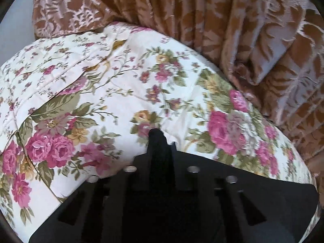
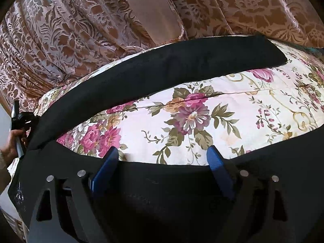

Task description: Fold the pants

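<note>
As viewed from the left wrist: pointed down at a floral bedspread (image 1: 121, 81), cream with pink roses and green leaves, slightly blurred.
Left tongs (image 1: 156, 134): closed, black fingers pressed together into a single tip above the bedspread; could not tell whether any cloth was pinched, black against black.
Right tongs (image 2: 163, 160): open, blue fingers (image 2: 110, 162) spread wide apart, nothing clamped between them.
Black pants (image 2: 162, 66): spread on the bedspread (image 2: 243, 111); one long leg curved across the far side, from near left up to far right, with its flat end close to the right edge.
Near part of pants: lay directly beneath the right tongs, with its far edge running just behind both blue fingertips.
Between the two black parts: bare floral bedspread, with one seam crossing left to right.
Left hand (image 2: 9, 143): glimpsed at the left edge of the right wrist view, wrapped round a pale handle beside the left end of the pants leg.
Backdrop: brown damask curtain (image 1: 243, 30) hung in folds behind the bed, touching its far edge in both views (image 2: 60, 40).
Far left corner, left wrist view: plain pale wall (image 1: 18, 20).
</note>
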### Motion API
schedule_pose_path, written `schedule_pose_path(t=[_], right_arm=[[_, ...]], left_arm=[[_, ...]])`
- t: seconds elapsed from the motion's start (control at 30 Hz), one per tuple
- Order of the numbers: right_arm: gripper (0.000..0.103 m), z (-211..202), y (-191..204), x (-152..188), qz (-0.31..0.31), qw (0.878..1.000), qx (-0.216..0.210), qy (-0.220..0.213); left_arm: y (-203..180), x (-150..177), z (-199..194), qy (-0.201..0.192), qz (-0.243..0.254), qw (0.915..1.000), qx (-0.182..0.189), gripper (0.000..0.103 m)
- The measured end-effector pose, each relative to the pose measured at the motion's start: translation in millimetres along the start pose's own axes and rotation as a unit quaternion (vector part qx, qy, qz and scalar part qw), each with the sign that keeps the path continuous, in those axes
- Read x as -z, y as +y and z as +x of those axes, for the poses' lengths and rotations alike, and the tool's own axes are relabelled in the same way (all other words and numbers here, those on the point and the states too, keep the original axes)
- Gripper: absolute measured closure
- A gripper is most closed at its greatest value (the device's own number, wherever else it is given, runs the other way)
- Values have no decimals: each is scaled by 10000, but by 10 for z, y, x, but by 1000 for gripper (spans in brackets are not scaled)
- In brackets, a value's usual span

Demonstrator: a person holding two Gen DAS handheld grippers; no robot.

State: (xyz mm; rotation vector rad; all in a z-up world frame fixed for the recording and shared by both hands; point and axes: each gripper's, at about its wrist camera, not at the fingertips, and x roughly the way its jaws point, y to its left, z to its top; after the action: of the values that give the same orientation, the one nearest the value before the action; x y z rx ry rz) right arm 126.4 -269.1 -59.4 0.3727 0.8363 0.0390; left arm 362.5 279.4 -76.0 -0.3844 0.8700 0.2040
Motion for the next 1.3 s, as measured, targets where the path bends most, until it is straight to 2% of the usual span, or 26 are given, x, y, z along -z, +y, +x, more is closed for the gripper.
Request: schedule_pose_path(t=[0.23,0.37,0.57,0.73,0.9,1.03,1.17,1.3], right_arm=[[14,-6,-6,1,1,10000,-6,1],[14,-9,-6,2,1,10000,-8,-2],[14,-6,-7,6,-2,10000,-8,0],[14,-5,-9,10,-6,10000,-10,-3],[14,-3,-11,13,-15,10000,-3,1],[14,26,38,-26,-97,9998,144,141],[14,43,195,-169,-356,9970,536,441],[14,-45,479,-610,-284,9993,166,157]], left_arm=[[-102,136,-488,-494,213,9985,141,93],[-56,290,-887,-767,165,9960,432,93],[195,684,-1466,-1041,-442,9872,1127,94],[439,1123,-1744,-1066,-899,9792,1472,94],[628,1599,-1856,-1042,-1217,9734,1638,95],[694,1831,-1719,-889,-1393,9739,1556,95],[650,1944,-1643,-973,-1189,9776,1437,95],[697,1970,-1625,-1005,-1261,9743,1573,95]])
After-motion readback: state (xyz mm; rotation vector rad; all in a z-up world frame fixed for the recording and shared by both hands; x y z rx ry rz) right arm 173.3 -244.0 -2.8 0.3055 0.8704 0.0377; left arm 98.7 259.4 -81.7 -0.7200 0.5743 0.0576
